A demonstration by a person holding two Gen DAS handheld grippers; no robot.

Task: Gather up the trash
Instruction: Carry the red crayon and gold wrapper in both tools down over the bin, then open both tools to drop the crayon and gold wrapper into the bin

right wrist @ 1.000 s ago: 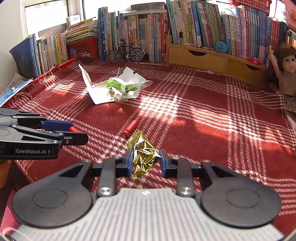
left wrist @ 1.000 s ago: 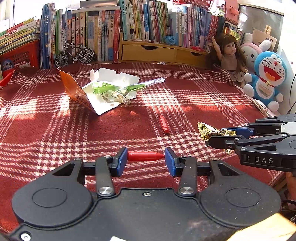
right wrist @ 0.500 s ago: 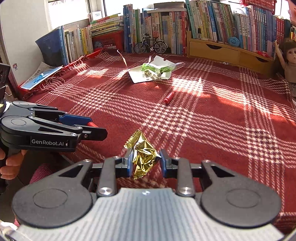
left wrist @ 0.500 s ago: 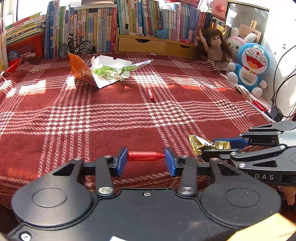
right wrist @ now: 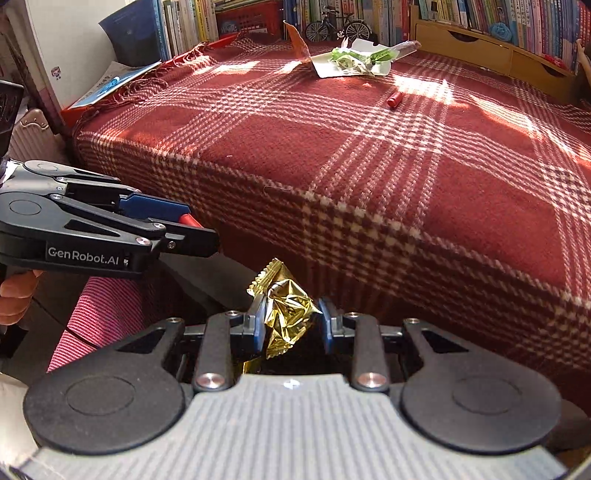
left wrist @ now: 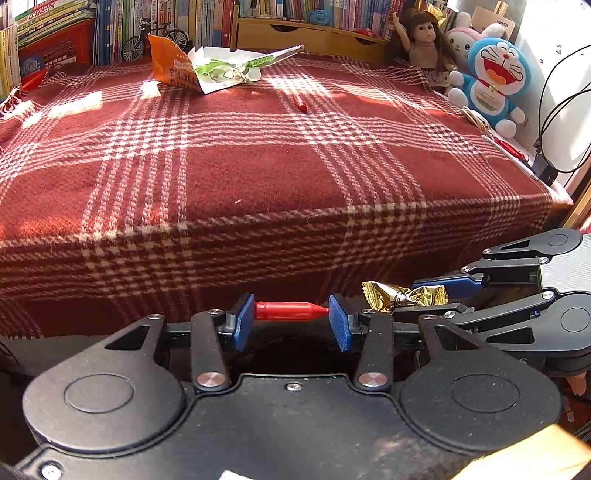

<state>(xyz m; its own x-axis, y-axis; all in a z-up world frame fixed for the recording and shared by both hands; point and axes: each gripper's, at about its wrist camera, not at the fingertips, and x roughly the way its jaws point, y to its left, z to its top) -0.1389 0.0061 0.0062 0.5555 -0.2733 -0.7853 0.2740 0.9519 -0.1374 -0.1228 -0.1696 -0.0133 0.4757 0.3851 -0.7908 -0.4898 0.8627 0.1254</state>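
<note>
My left gripper (left wrist: 291,311) is shut on a small red cap (left wrist: 290,310), held lengthwise between its blue pads, below the front edge of the plaid-covered table. My right gripper (right wrist: 291,325) is shut on a crumpled gold foil wrapper (right wrist: 286,314). In the left wrist view that gripper sits at the right with the gold wrapper (left wrist: 402,295) sticking out of it. Both are held off the table, side by side. On the red plaid cloth (left wrist: 258,166) lie another red cap (left wrist: 300,103) and a pile of wrappers (left wrist: 210,70), orange, white and green.
Books, a model bicycle (left wrist: 155,38) and a wooden drawer shelf (left wrist: 303,31) line the back. A doll (left wrist: 423,40) and plush toys (left wrist: 491,81) stand at the back right. Cables (left wrist: 554,122) hang at the right. A hand (right wrist: 16,295) and striped pink fabric (right wrist: 99,314) are at the lower left.
Both grippers have pulled back from over the table to below its front edge, each keeping its hold. The table's contents now look farther away.
</note>
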